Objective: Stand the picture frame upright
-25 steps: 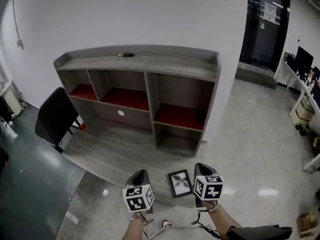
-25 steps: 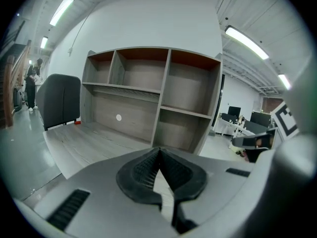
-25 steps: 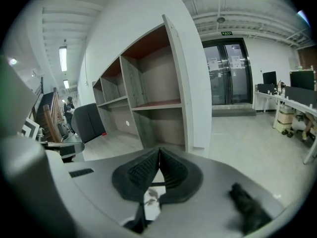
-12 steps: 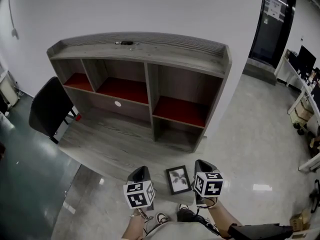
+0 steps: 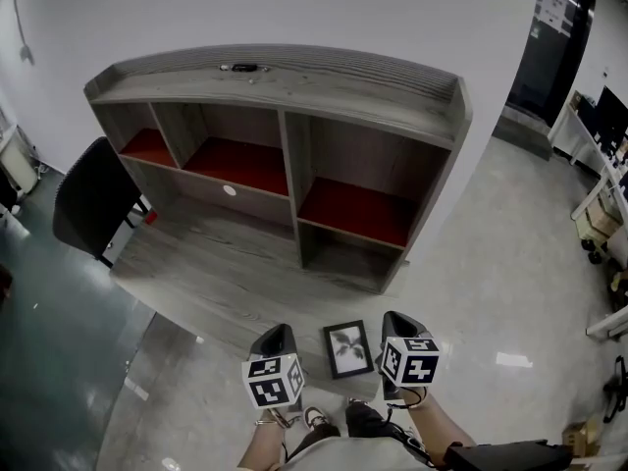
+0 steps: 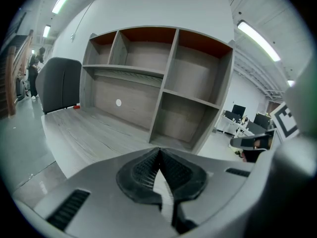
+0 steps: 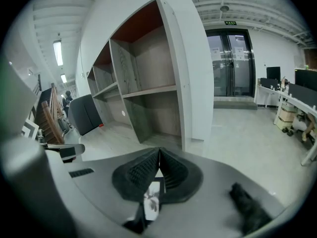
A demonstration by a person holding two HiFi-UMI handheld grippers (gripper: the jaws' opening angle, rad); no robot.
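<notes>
Picture frame (image 5: 347, 348) lying flat, face-up, near the desk (image 5: 216, 283) edge, flanked by left tongs (image 5: 279, 332) and right tongs (image 5: 395, 322), both closed and empty, apparently positioned to tip it upright.

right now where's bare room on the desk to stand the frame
The desk is bare from the shelf unit forward to the frame, widest leftward toward the chair. Crowded only at the near edge, where the frame lies flat between the left gripper and right gripper.
</notes>
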